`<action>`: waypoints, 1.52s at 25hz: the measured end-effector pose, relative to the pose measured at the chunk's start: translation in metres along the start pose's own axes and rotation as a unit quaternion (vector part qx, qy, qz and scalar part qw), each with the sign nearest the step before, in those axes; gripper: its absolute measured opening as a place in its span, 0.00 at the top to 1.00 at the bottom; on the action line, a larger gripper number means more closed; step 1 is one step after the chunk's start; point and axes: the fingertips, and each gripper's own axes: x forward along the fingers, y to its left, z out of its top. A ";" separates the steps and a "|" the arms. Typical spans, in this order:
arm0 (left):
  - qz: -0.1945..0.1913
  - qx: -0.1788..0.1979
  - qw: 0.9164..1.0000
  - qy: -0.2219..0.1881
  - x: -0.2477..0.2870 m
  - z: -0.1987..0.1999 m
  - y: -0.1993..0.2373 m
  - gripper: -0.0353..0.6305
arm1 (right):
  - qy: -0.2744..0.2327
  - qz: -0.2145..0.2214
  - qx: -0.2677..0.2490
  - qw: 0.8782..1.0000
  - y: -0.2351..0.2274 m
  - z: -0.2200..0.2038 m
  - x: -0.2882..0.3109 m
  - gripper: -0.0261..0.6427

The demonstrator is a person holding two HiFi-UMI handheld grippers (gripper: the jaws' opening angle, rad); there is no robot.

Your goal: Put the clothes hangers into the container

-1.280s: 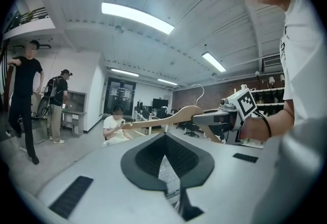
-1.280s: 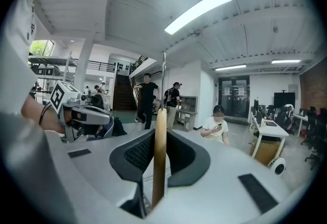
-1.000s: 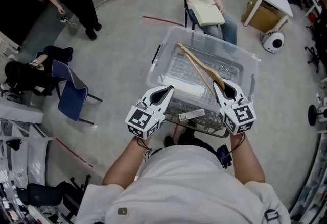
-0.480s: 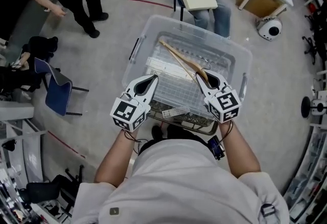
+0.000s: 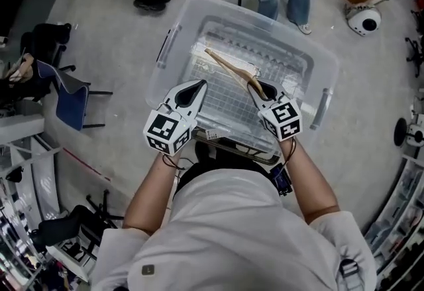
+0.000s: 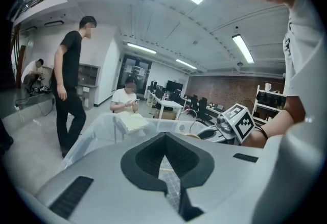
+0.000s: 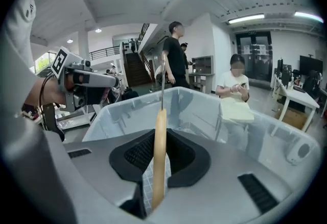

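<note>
The hanger (image 5: 230, 69) slants over the inside of the container (image 5: 173, 30), not yet laid down. My right gripper (image 5: 257, 88) is clenched on its near end. My left gripper (image 5: 193, 89) hangs over the container's near wall, jaws together and empty. Step in hand: lowering. Next move, as I judge it: sink to the container's gridded floor, then release. The hanger is smooth, curved wood with a thin metal hook. The container is clear, rigid plastic with rounded corners.

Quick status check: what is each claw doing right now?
Left claw: closed, nothing in it.
Right claw: closed on the hanger.
</note>
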 end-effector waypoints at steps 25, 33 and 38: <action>0.004 -0.060 0.996 0.062 0.068 -0.073 0.031 0.92 | 0.133 0.083 0.086 0.984 -0.029 -0.193 0.124 0.86; 0.002 -0.058 0.996 0.069 0.076 -0.075 0.032 0.92 | 0.160 0.025 0.146 0.976 -0.070 -0.222 0.146 0.75; -0.004 -0.058 0.996 0.071 0.079 -0.075 0.030 0.92 | 0.208 -0.009 0.158 0.965 -0.089 -0.248 0.159 0.69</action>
